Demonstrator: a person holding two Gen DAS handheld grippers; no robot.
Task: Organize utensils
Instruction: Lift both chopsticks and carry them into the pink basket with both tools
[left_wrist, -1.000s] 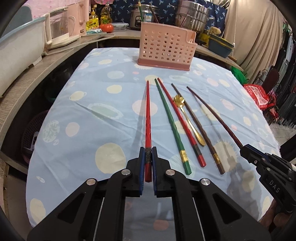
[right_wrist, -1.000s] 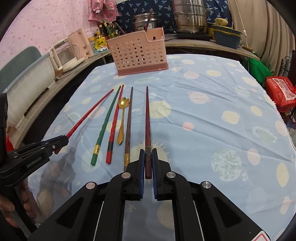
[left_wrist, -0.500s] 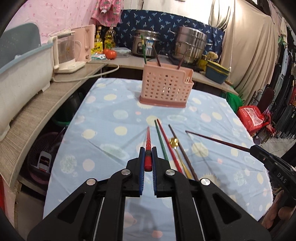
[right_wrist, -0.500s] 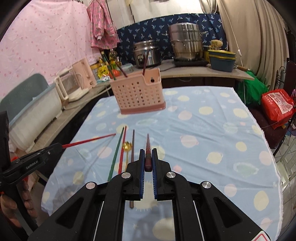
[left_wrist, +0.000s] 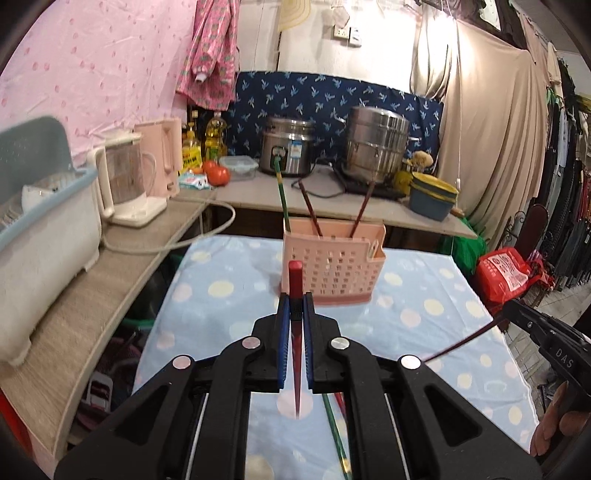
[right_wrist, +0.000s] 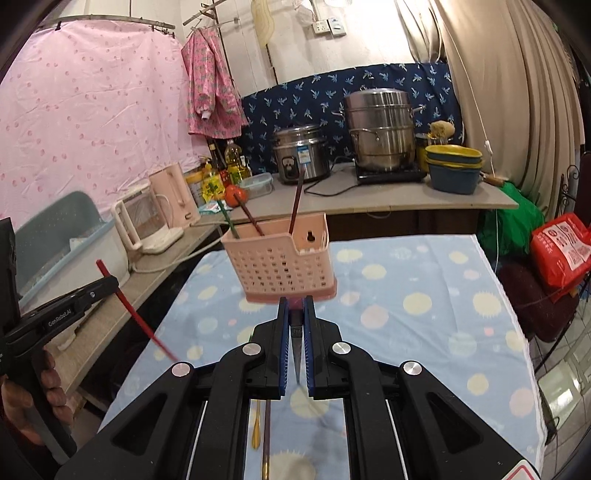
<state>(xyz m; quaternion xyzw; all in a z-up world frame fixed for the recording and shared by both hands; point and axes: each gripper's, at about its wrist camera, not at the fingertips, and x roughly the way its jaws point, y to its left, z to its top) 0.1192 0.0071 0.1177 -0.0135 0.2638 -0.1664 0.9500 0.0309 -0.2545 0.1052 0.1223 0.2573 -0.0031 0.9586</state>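
Two chopsticks aloft, one per tool.
Left tool clamped on red chopstick, right tool on dark chopstick; light, stiff, slick, apt to pivot; best pinched near thick end.

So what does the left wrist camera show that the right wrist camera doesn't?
Only the left wrist view shows the green chopstick lying on the table, and the right gripper from outside, holding the dark brown chopstick.

Only the right wrist view shows the gold spoon on the table, and the left gripper from outside, holding the red chopstick.

Both show the pink basket with three chopsticks standing in it, the spotted blue tablecloth and the rice cooker.
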